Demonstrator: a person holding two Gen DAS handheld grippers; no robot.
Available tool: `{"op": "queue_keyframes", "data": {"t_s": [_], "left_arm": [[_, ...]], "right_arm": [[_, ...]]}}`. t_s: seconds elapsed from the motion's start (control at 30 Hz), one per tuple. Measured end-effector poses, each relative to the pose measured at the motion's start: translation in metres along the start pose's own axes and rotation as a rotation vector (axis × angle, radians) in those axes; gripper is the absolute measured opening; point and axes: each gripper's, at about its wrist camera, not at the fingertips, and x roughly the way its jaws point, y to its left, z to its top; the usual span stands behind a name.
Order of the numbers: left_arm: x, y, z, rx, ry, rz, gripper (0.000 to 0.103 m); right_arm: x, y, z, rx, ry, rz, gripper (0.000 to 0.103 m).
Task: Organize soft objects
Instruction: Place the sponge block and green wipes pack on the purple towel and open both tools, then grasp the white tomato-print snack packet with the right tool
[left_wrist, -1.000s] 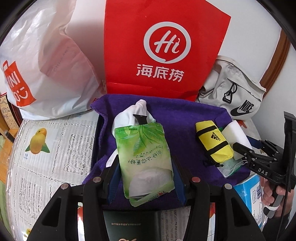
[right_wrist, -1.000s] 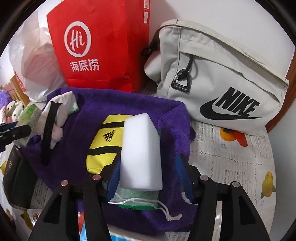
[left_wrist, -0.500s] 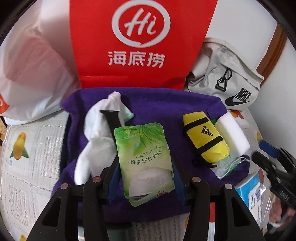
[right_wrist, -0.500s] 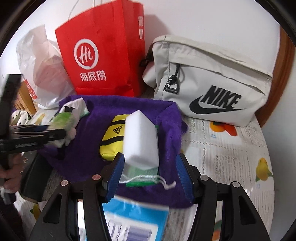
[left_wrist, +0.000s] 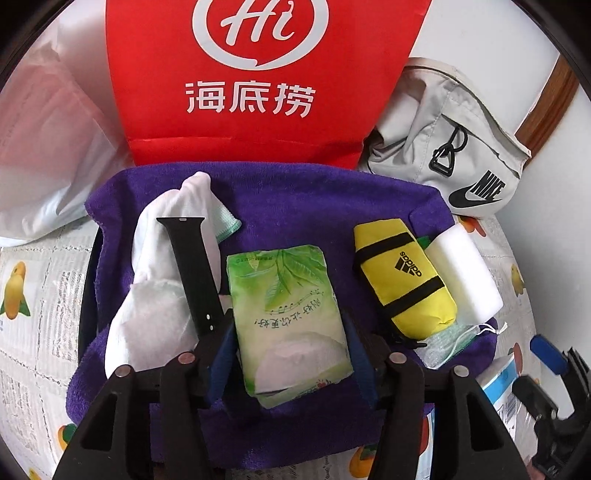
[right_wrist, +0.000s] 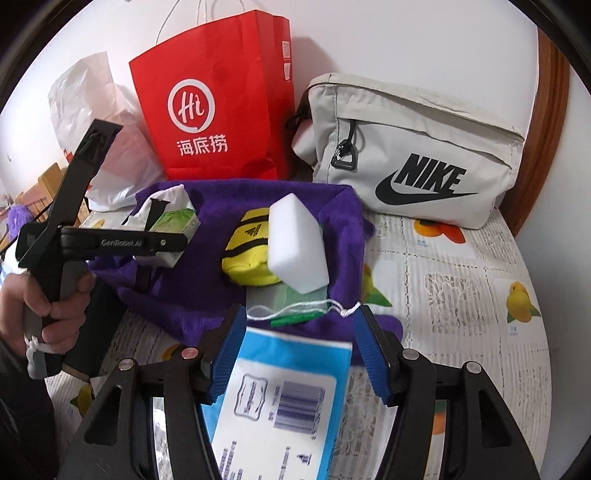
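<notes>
Between the left tongs (left_wrist: 288, 354) the green tissue pack (left_wrist: 288, 314) is lying on the purple towel (left_wrist: 295, 199); the jaws are opening and the pads are standing just clear of its sides, so it is looking set down. The right tongs (right_wrist: 299, 350) are hanging open and empty, with a blue-and-white packet (right_wrist: 280, 402) lying beneath them on the worktop (right_wrist: 461, 280), not yet on the towel. Beyond them the white sponge (right_wrist: 299, 247) is resting against the yellow pouch (right_wrist: 251, 254), over a green mesh bag (right_wrist: 295, 299). Left of the tissue pack, white cloths (left_wrist: 162, 280) are lying under a black strap (left_wrist: 192, 273). Judging by this, most soft things are gathered; the packet is probably remaining.
</notes>
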Motion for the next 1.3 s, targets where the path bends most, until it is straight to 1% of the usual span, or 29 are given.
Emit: {"op": "queue_keyframes", "data": {"t_s": [0.1,0.13,0.23,0.5,0.67,0.77,0.9,0.97,1.03,1.13,1.2,1.3], "left_arm": [[-0.004,-0.003,-0.002,0.009,-0.012,-0.001,0.063],[-0.006,-0.004,-0.003,0.012,-0.018,0.003,0.064],[-0.013,-0.006,-0.005,0.016,-0.030,0.016,0.071],[-0.044,-0.004,-0.016,0.008,-0.058,0.011,0.072],[-0.071,0.004,-0.031,-0.003,-0.086,0.015,0.072],[-0.090,0.018,-0.046,-0.021,-0.111,0.000,0.071],[-0.105,0.033,-0.063,-0.036,-0.129,0.041,0.071],[-0.113,0.044,-0.074,-0.055,-0.135,0.062,0.071],[-0.120,0.053,-0.084,-0.070,-0.140,0.061,0.071],[-0.130,0.068,-0.099,-0.090,-0.147,0.077,0.072],[-0.136,0.079,-0.109,-0.105,-0.157,0.089,0.071],[-0.145,0.095,-0.123,-0.132,-0.170,0.095,0.071]], "right_arm": [[-0.003,0.004,-0.004,0.000,0.006,0.008,0.060],[-0.005,0.006,-0.005,-0.001,0.007,0.010,0.060],[-0.009,0.010,-0.008,0.002,0.003,0.023,0.060],[-0.030,0.030,-0.018,-0.013,-0.014,0.057,0.060],[-0.045,0.049,-0.029,-0.033,-0.017,0.084,0.060],[-0.052,0.062,-0.036,-0.054,-0.019,0.098,0.060],[-0.056,0.078,-0.046,-0.070,-0.011,0.141,0.060],[-0.054,0.089,-0.053,-0.079,-0.001,0.186,0.061],[-0.049,0.099,-0.058,-0.093,0.022,0.209,0.065],[-0.040,0.121,-0.069,-0.135,0.062,0.258,0.065],[-0.031,0.138,-0.076,-0.166,0.087,0.287,0.068],[-0.018,0.158,-0.085,-0.216,0.105,0.288,0.072]]}}
